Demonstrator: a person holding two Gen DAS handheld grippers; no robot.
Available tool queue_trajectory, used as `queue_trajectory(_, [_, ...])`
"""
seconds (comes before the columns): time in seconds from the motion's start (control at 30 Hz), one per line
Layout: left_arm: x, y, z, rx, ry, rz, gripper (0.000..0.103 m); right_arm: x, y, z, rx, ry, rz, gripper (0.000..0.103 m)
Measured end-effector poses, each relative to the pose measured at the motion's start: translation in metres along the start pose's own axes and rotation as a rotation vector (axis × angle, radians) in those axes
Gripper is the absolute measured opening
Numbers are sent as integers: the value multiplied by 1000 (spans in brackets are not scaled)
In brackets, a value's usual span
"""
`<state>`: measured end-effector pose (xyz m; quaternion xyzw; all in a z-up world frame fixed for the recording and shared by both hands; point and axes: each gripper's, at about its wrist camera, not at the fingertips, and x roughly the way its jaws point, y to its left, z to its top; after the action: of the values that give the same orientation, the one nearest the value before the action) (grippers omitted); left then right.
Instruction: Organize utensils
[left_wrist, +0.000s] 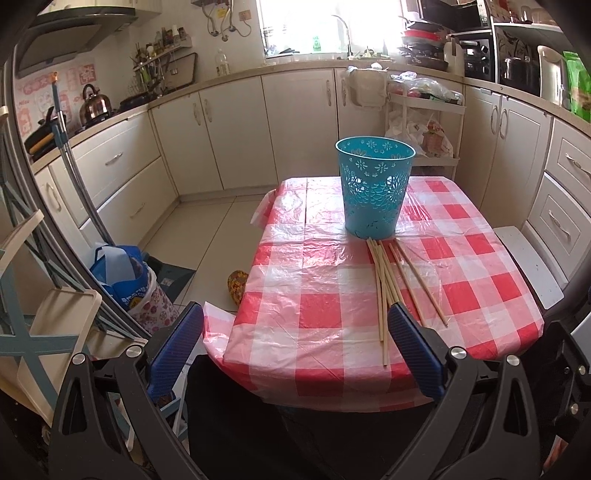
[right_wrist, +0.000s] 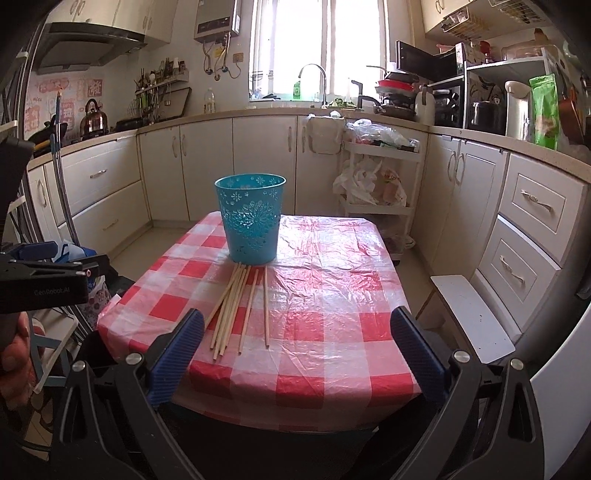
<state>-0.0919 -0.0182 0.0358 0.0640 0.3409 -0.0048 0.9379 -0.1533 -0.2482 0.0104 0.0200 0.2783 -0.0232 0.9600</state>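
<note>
**Kitchen table, both grippers held back**

Red-and-white checked plastic cloth covers the table (right_wrist: 332, 295). Pale wooden chopsticks (right_wrist: 236, 306) lie loose just before the upright perforated turquoise plastic basket (right_wrist: 251, 221). Left gripper (left_wrist: 295, 350) and right gripper (right_wrist: 295, 354) hover level at the near edge, fingers spread wide, empty.

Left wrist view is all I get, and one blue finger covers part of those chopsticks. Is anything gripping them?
Observer: No. Your left hand-held gripper is open, and the right wrist view shows the chopsticks lying loose on the checked tablecloth.
Operator: Where's the other one?
Observer: The right hand-held gripper is open and empty over the table's near edge, with the chopsticks just beside its left finger.
Operator: Who holds mine?
Observer: A person's hand shows at the right wrist view's left edge, below your gripper's black body.
</note>
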Motion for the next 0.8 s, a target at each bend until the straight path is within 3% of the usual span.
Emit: queue_trajectory(0.8, [-12,7,3,-33,-31,-12,96,-15,6,7,12,-59,37,97])
